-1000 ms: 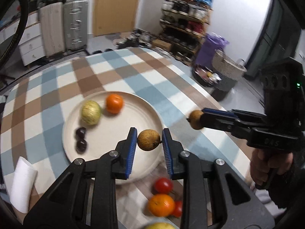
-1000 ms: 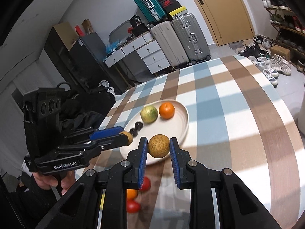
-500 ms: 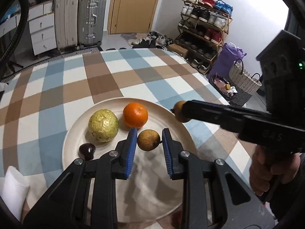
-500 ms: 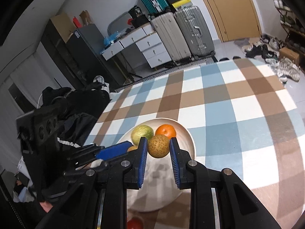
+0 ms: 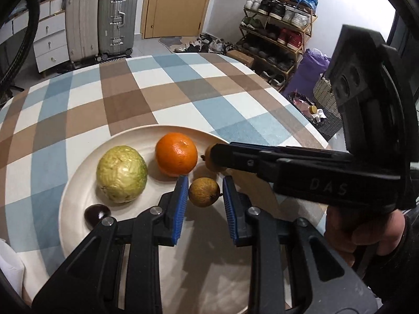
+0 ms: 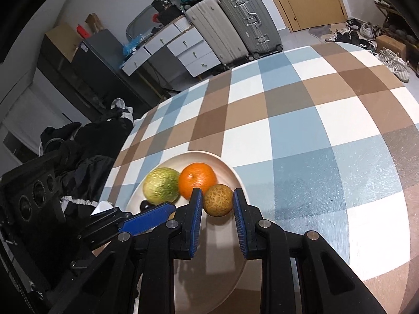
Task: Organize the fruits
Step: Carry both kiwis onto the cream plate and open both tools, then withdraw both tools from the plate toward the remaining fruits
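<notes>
plate (image 5: 78,183), lower centre: orange (image 5: 176,154), green fruit (image 5: 121,174), dark fruit (image 5: 97,212) in | left gripper (image 5: 205,196), right gripper (image 6: 217,204): jaws each clenched on 1 brown fruit above plate | left: release both

Right claw (image 6: 218,204) clamps brown fruit (image 6: 218,200) above plate (image 6: 230,172), beside orange (image 6: 197,180).

We see a desk (image 5: 167,96) covered in a blue, brown and white checked cloth. A cream plate (image 5: 78,183) rests directly on it, and at the near left edge lies something white (image 5: 7,264), perhaps a folded tissue.
</notes>
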The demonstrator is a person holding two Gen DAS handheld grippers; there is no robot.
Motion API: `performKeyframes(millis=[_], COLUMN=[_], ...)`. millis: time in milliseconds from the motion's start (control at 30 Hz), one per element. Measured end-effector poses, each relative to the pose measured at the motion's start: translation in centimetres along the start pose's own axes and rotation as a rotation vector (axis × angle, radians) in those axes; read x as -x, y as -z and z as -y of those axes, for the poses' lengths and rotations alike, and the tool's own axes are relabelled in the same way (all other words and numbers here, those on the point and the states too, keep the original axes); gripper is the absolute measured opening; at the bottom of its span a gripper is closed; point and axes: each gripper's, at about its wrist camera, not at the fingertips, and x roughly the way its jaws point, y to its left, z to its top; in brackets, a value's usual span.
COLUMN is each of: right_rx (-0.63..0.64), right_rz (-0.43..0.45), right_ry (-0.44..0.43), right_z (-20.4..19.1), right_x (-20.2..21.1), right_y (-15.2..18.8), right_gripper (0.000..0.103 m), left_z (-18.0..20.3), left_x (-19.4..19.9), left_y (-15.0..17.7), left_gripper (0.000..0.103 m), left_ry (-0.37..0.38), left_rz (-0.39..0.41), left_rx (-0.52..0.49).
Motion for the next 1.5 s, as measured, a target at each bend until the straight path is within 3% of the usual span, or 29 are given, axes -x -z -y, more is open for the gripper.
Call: performKeyframes(millis=[433,500,667,800,900,1000,1100,1167,1300,1500], right_rx=[0.037,0.032,0.025,0.035,0.054,0.084,0.109,0.121,0.148,0.199], right_rz=[0.073,0.095,0.148,0.181,0.217,0.253,0.286,0.303,0.359,0.41], right_ry=[0.033,0.032,0.03,0.032,0.027,0.029,0.027,0.025,0.016,-0.036], right_z=[-0.7,-0.7,-1.1,-1.9,-2.9,-4.0,-5.0,-5.6,-7.0,-9.0], right_x=[1.2,2.3,5.6,8.1,10.3,12.4,14.4,15.7,18.0,20.1], right_y=[-0.2,-0.2,0.9,2.5,3.9,5.4,6.7,7.4,8.9,12.2], right_gripper=[0.028,0.036,0.05,0.064,0.072,0.086,0.095,0.099,0.102,0.103], left_z=[-0.6,-0.6,-0.2,0.5,1.3,2.1,3.0,3.6,5.1,6.8], left_x=[0.9,1.8,5.1,8.4,10.8,13.1,15.3,16.5,19.5,22.2], left_y=[-0.2,-0.1,0.2,0.9,1.6,2.4,3.4,4.0,5.4,8.2], left_gripper=[0.026,0.029,0.057,0.068,0.084,0.086,0.088,0.096,0.102,0.102], left_ry=[-0.004,-0.013,-0.038,-0.067,-0.113,-0.173,-0.185,-0.196,-0.228,-0.231], left_rz=[0.001,0.014,0.068,0.122,0.157,0.181,0.192,0.208,0.274,0.266], left_rx=[0.042,0.044,0.055,0.062,0.068,0.066,0.072,0.066,0.042,0.064])
